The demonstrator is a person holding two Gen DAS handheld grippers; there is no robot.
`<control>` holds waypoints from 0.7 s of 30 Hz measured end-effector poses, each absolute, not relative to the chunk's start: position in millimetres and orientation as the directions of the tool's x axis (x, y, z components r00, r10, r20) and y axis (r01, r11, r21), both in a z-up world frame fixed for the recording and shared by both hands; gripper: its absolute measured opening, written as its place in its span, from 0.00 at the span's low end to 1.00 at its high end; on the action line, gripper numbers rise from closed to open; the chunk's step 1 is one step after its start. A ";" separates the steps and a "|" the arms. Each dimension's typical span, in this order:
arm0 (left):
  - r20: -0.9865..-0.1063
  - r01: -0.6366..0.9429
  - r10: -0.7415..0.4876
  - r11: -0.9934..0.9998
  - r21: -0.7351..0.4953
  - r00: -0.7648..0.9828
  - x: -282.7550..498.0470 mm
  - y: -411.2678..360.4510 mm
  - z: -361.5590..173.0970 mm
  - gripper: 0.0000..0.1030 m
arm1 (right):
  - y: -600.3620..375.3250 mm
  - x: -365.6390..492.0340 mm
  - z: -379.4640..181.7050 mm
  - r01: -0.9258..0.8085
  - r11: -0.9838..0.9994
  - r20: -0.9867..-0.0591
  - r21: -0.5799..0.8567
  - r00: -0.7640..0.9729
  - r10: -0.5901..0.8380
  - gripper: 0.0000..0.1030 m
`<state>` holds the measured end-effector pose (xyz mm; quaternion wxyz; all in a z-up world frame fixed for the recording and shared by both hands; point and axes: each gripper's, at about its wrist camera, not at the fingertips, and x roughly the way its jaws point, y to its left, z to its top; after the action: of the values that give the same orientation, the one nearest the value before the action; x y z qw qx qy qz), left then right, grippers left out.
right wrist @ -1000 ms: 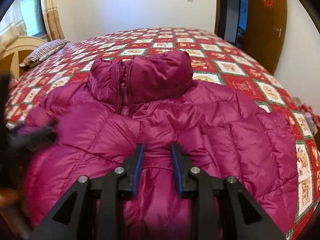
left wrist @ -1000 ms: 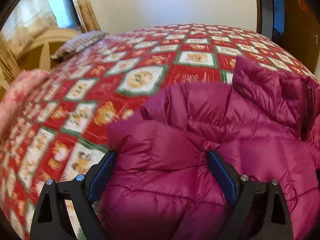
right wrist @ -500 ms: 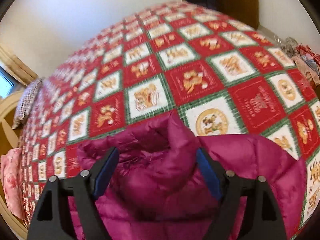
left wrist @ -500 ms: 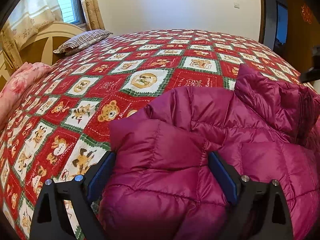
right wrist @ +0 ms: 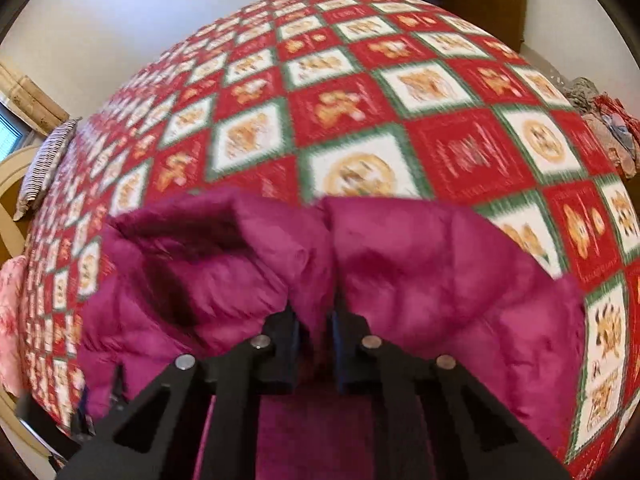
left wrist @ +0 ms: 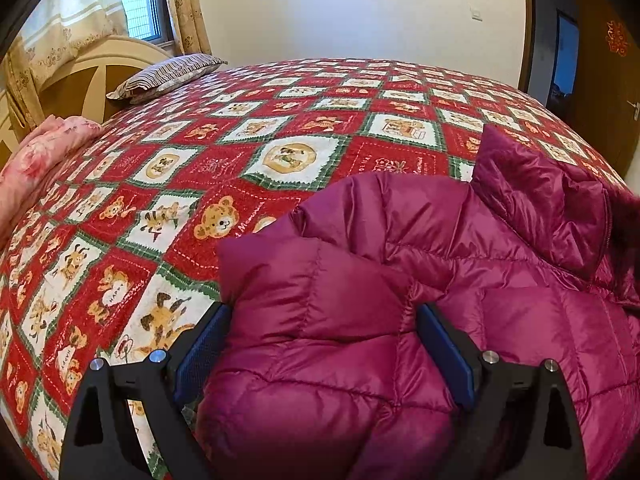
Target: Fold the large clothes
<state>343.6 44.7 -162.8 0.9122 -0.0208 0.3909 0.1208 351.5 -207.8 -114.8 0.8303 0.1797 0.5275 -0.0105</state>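
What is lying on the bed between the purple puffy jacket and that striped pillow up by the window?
Nothing: in the left wrist view, only bare red patchwork bedspread stretches between the jacket and the striped pillow.

Left wrist camera looking down along left claw point(left wrist: 322, 354), close over magenta quilted puffer jacket point(left wrist: 400, 300), facing striped pillow point(left wrist: 168, 76). Right wrist camera tilting steeper over jacket collar. Both sharing red patchwork teddy-bear bedspread point(right wrist: 360, 120).

Glossy quilted nylon-like jacket point(left wrist: 360, 320), matt printed cotton-looking bedspread point(left wrist: 240, 152), possibly wooden headboard point(left wrist: 80, 80)
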 end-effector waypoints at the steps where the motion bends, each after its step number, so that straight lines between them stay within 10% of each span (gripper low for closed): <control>1: -0.719 -0.236 0.203 0.970 0.056 0.665 343.6 44.8 -162.9 0.92 | -207.8 355.1 -121.5 0.218 0.934 -0.883 0.283 0.440 0.165 0.14; 6: -0.726 -0.234 0.193 0.971 0.046 0.660 344.8 46.5 -163.7 0.92 | -208.1 315.8 -146.2 0.114 0.955 -0.716 0.274 0.687 0.124 0.10; 21: -0.661 0.110 -0.031 0.991 0.078 0.749 360.8 -59.1 -88.1 0.92 | -209.6 311.2 -147.5 0.110 0.955 -0.690 0.276 0.715 0.117 0.12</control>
<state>360.8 -59.1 -88.1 0.9336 0.0560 0.3520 -0.0377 311.2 -209.6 -147.5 0.9136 0.1503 0.3778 0.0020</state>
